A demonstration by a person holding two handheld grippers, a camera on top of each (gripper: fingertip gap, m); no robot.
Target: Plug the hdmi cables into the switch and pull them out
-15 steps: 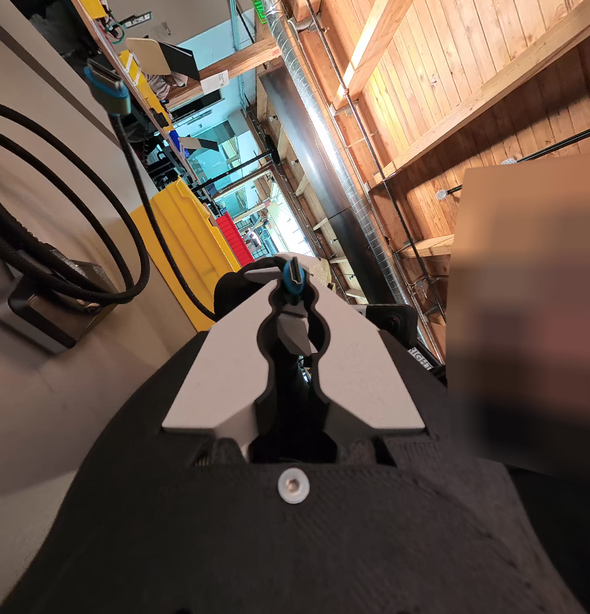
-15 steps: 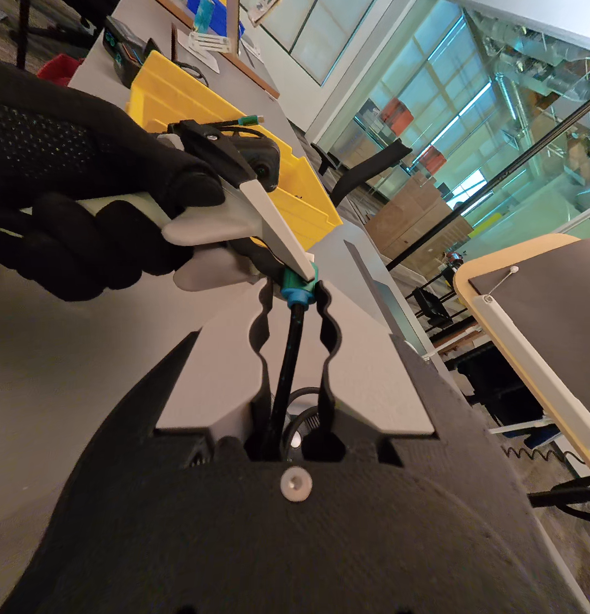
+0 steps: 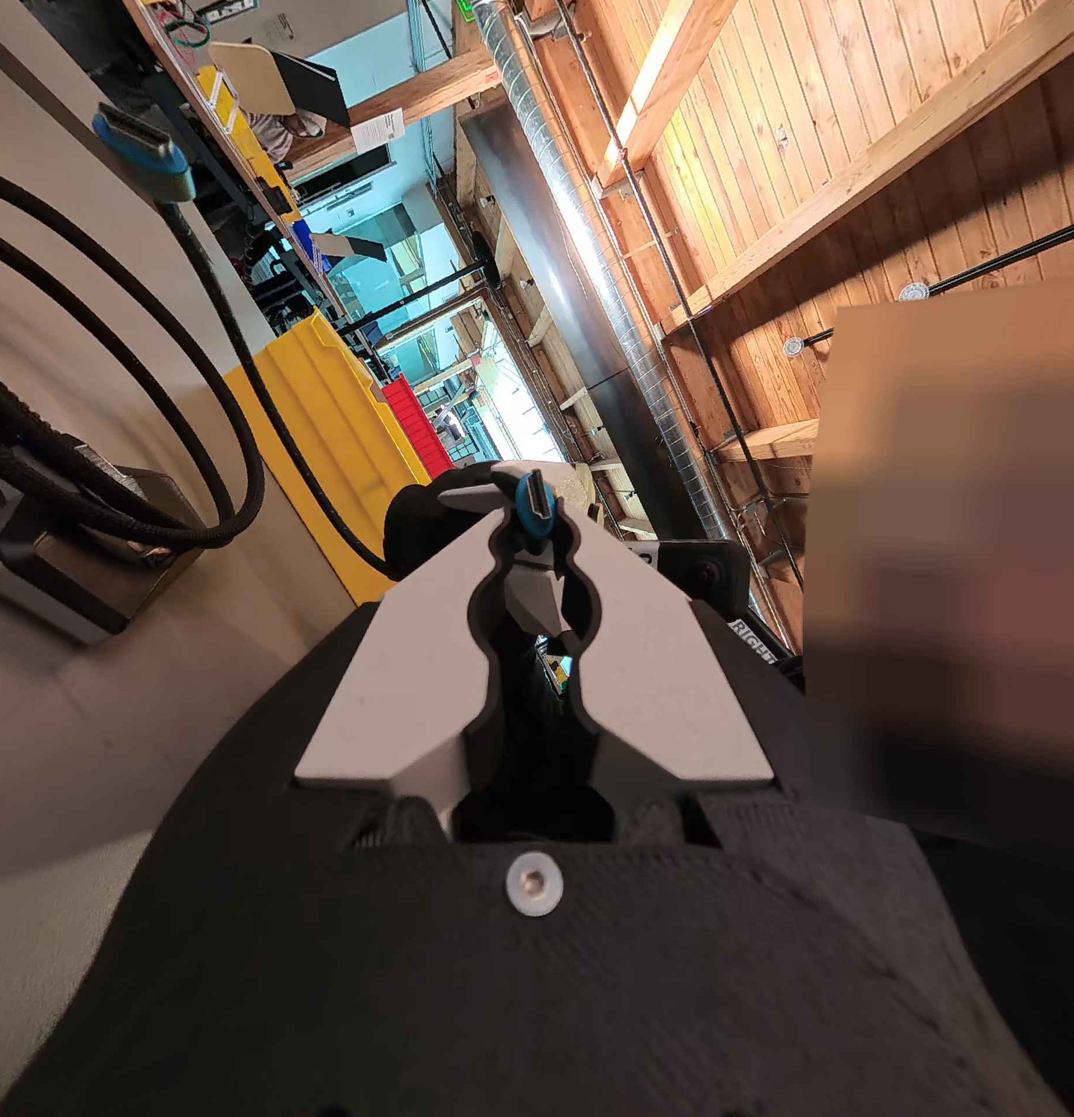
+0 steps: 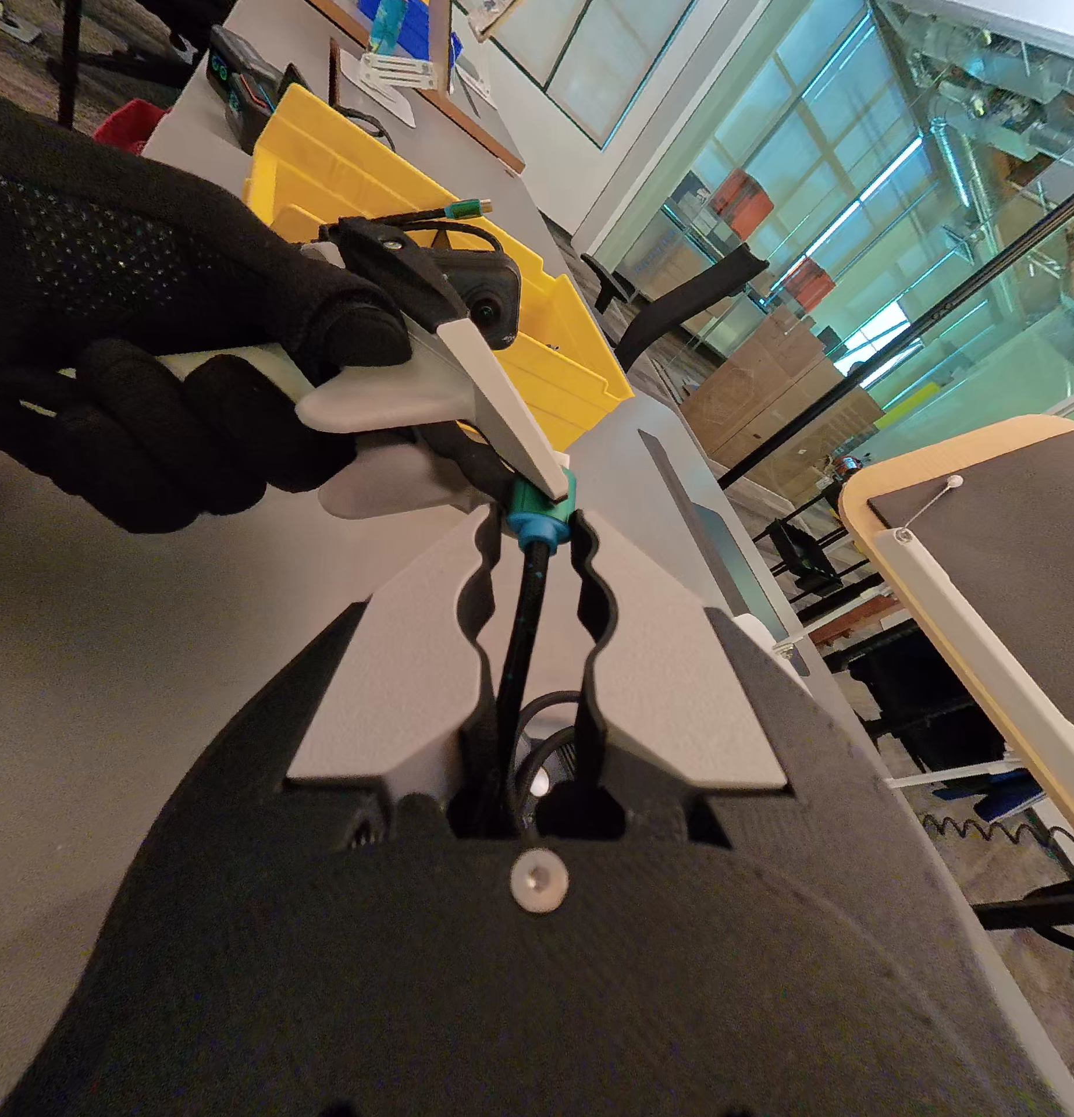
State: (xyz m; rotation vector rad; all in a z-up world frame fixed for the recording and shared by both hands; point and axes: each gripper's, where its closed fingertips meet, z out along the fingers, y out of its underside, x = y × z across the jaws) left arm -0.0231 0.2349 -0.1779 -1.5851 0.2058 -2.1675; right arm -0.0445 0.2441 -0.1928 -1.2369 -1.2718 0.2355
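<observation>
My left gripper [image 3: 533, 527] is shut on a blue-collared HDMI plug [image 3: 534, 505] whose metal end points away from the table. My right gripper [image 4: 537, 527] is shut on the same plug's blue collar [image 4: 537, 530], and the black braided cable [image 4: 519, 634] runs back between its fingers. In the right wrist view, the left gripper's finger [image 4: 498, 417], held by a black-gloved hand [image 4: 129, 314], lies over the plug's teal body. The grey switch [image 3: 81, 580] sits on the table at the left with black cables [image 3: 160, 375] looping from it. A second blue-collared plug [image 3: 138, 148] hangs free at upper left.
A yellow bin [image 3: 335, 447] stands on the grey table [image 3: 99, 755] behind the switch, and it also shows in the right wrist view [image 4: 401, 175]. A red bin [image 3: 417, 423] lies beyond it. A tan-edged board [image 4: 976, 544] stands at the right. Less than 4 cm separates the two grippers' tips.
Both grippers stay closed on the same plug. The views have shifted only slightly.
</observation>
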